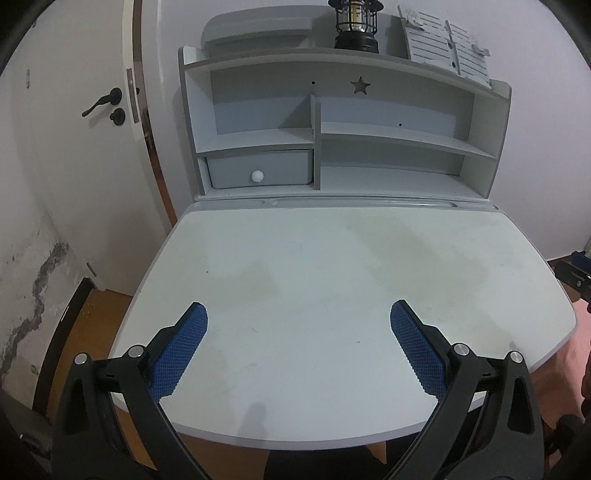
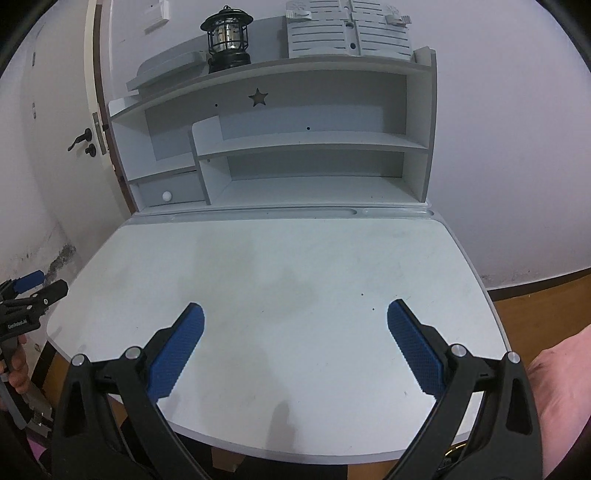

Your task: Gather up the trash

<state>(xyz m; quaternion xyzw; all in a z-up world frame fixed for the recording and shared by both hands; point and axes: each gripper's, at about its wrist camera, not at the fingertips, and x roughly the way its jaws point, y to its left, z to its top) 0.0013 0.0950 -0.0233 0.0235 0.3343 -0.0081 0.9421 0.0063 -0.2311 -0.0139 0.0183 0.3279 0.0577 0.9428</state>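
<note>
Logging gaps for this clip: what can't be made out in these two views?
- Drawer contents: closed front, both views.
- Floor under the desk: hidden by the desktop.
- Lantern top: cut by the left view's edge.
- Trash: none visible in either view.
- Left gripper and right gripper: open, empty.

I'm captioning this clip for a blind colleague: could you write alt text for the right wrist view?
The open right gripper, blue-padded and holding nothing, hovers over a pale desk top with no visible trash. Behind it stands a shelf unit with a small drawer and a black lantern on top. The left gripper shows at the left edge.
</note>
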